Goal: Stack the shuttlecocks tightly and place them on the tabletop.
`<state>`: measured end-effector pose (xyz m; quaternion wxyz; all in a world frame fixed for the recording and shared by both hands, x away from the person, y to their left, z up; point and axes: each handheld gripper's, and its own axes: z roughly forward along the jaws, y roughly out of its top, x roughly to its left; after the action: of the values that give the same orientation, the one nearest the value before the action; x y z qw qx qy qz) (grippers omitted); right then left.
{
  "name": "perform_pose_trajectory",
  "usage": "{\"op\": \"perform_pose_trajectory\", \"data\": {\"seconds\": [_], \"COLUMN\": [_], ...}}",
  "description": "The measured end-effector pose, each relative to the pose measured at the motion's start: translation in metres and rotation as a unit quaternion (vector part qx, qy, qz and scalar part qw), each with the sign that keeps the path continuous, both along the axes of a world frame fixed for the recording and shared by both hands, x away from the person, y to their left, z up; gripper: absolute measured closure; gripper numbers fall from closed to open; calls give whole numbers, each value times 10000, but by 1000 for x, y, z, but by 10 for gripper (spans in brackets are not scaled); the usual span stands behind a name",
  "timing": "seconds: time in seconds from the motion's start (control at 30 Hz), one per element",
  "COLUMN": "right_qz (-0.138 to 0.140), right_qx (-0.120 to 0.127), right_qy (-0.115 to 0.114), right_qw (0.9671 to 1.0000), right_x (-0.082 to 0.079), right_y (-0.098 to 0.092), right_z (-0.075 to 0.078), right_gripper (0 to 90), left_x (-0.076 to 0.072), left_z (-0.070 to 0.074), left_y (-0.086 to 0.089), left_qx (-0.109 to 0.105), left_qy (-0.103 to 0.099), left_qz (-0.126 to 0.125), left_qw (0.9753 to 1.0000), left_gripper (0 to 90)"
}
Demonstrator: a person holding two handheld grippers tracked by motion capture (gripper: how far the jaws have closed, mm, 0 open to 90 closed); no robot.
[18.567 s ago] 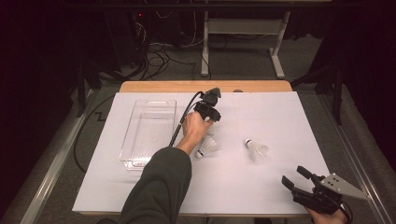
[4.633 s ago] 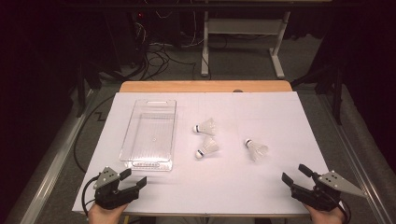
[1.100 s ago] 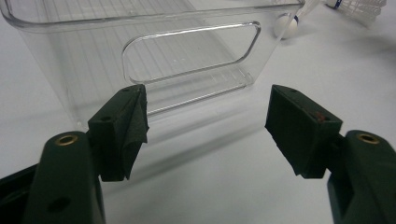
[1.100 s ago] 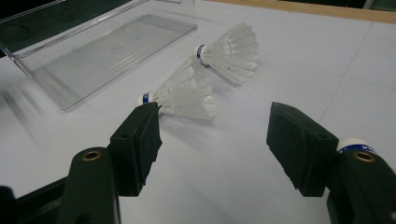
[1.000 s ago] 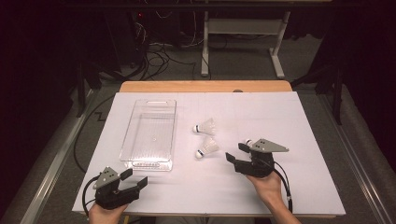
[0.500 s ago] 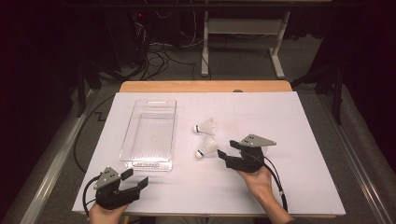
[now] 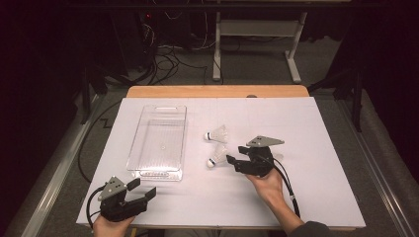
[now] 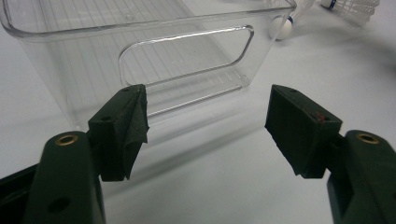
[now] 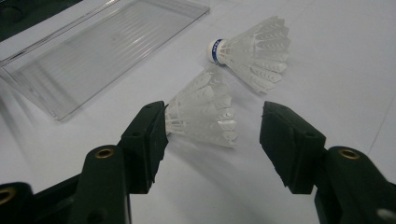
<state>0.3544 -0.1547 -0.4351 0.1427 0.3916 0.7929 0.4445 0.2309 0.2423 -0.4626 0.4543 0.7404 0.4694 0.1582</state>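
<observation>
Two white shuttlecocks lie on the white table sheet (image 7: 316, 148). The far shuttlecock (image 7: 217, 134) (image 9: 252, 51) has a blue band at its cork. The near shuttlecock (image 7: 216, 157) (image 9: 205, 112) lies on its side with its feather skirt between the open jaws of my right gripper (image 7: 232, 164) (image 9: 212, 140); the left jaw is at the feathers' edge and the right jaw stands apart. My left gripper (image 7: 142, 188) (image 8: 208, 126) is open and holds nothing, near the front left edge. It faces the short end wall of the clear plastic bin (image 7: 157, 140) (image 8: 140, 46) (image 9: 93, 51).
The bin has nothing in it and lies left of the shuttlecocks. A cable trails from the right gripper along the person's forearm (image 7: 289, 197). Bare wood of the table (image 7: 217, 91) shows past the sheet's far edge, with dark floor, cables and a desk frame beyond.
My right gripper has moved left across the table to the near shuttlecock and now has its skirt between the jaws. The left gripper has stayed put.
</observation>
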Motion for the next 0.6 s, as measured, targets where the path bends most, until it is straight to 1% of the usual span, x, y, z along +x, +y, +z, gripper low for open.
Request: {"op": "perform_pose_trajectory", "data": {"seconds": [0.2,0.3,0.47,0.6], "right_qz": [59,92,134,152], "right_qx": [-70,-142,-181,-269], "right_qy": [181,318,442,539], "right_qw": [9998,9994,9988,9981], "right_x": [9,14,20,25], "right_y": [5,9,13,17], "right_z": [5,7,9,9], "right_gripper": [453,468,487,502], "left_x": [0,0,0,0], "left_z": [0,0,0,0], "left_y": [0,-1,-1,-1], "left_qx": [18,37,32,34], "left_qy": [-6,9,4,0], "left_qz": [-3,-24,-16,-18], "left_qw": [10000,10000,10000,10000], "left_gripper": [306,306,306,305]}}
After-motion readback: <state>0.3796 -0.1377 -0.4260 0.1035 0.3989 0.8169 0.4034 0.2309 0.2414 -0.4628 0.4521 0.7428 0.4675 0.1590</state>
